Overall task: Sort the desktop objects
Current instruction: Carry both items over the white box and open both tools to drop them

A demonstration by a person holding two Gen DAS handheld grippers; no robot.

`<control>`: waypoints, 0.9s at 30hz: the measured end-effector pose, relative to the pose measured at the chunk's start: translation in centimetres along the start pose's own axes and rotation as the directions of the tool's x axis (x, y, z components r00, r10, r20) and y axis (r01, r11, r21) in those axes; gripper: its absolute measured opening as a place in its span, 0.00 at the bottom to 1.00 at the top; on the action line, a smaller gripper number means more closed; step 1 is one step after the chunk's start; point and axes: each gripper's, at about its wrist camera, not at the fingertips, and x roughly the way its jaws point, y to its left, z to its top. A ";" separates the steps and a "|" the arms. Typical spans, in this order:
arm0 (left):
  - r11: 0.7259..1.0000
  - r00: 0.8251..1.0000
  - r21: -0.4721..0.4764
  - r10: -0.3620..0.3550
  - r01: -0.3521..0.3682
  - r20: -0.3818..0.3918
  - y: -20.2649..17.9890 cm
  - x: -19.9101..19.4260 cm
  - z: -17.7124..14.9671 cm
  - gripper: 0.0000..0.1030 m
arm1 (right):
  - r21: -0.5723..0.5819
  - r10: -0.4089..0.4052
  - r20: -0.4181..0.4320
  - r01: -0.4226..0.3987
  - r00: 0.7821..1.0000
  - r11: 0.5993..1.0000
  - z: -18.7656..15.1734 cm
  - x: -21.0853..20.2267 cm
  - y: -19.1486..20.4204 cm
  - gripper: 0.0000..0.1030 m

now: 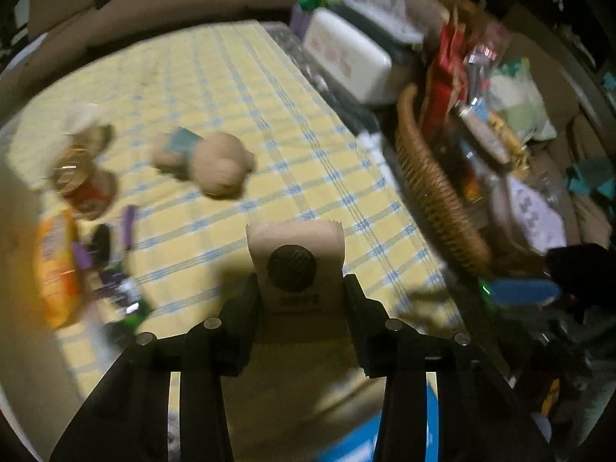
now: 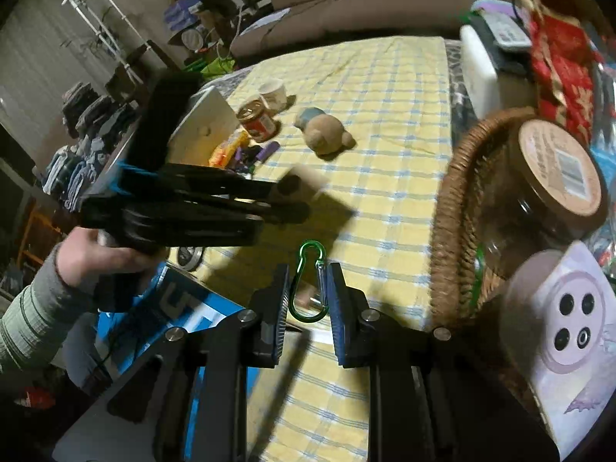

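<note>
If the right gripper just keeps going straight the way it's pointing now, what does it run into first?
Probably bare tablecloth. The right gripper, shut on a green carabiner, points down at the checked cloth, between the wicker basket and the left gripper. The plush toy lies farther along that line; depth is uncertain.

1. Your beige packet (image 1: 294,269) with a dark round window stands upright between the left gripper's pads, above the checked cloth.
2. Your green carabiner (image 2: 308,281) sits clamped between the right gripper's pads, its narrow end pointing to 12 o'clock.
</note>
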 end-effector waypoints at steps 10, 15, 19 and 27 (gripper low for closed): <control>0.997 0.991 -0.055 0.055 -0.048 0.124 7.7 -11.4 -4.0 0.41 | -0.127 0.031 0.019 -0.028 0.999 0.992 4.9 1.1 10.7 0.18; 0.988 0.982 -0.146 0.076 -0.050 0.173 13.8 -15.8 -7.6 0.42 | -0.183 0.059 0.000 -0.058 0.998 0.981 7.3 4.0 17.3 0.18; 0.975 0.977 -0.207 0.113 -0.074 0.183 18.5 -18.1 -10.2 0.42 | -0.215 0.098 -0.028 -0.102 0.995 0.971 9.4 7.6 22.5 0.18; 0.935 0.958 -0.332 0.200 -0.125 0.203 28.3 -22.7 -14.8 0.42 | -0.261 0.162 -0.093 -0.181 0.982 0.948 12.2 15.9 32.1 0.18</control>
